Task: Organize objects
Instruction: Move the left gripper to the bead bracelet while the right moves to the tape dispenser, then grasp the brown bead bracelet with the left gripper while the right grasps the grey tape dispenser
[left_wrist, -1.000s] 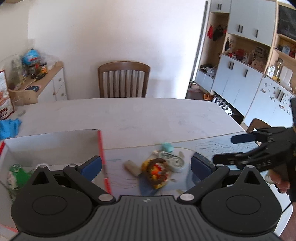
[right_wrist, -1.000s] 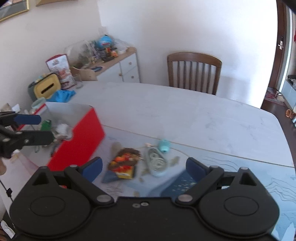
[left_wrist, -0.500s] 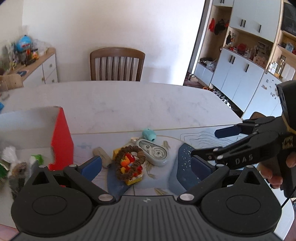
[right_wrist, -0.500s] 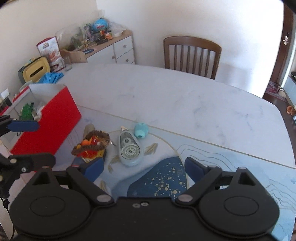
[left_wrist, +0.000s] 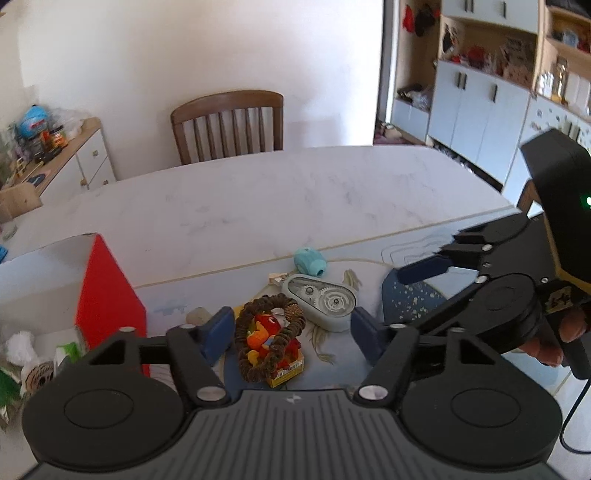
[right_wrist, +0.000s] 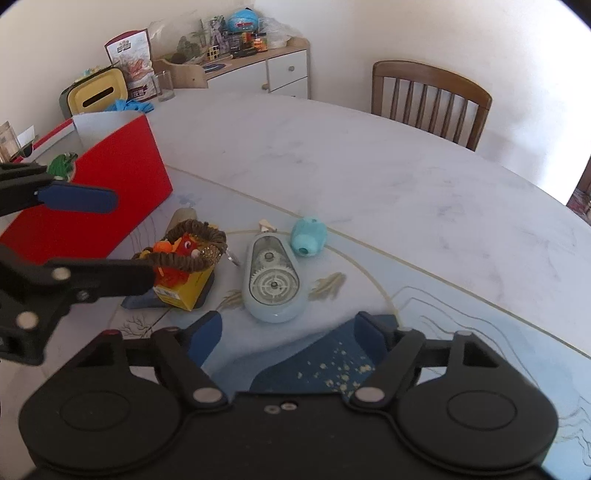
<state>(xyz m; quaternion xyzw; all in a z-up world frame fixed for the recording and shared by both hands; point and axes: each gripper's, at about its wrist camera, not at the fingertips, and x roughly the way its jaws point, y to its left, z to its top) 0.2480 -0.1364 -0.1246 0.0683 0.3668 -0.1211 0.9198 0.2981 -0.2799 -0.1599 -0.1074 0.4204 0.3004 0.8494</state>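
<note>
Left gripper (left_wrist: 291, 332): jaws apart, hovering over brown braided ring (left_wrist: 269, 336) on small yellow box (right_wrist: 184, 288).
Right gripper (right_wrist: 286, 334): jaws apart, above pale-grey correction-tape dispenser (right_wrist: 273, 282).
Red-sided box (right_wrist: 110, 177): left of items.

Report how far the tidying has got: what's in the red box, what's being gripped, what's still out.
Partly done. The red box already holds a few things, a green item and a white fluffy one among them. Nothing is in hand: the left gripper and right gripper are both open and empty. Still out on the mat: the brown hair tie on the yellow box, the grey gadget and the teal piece.
</note>
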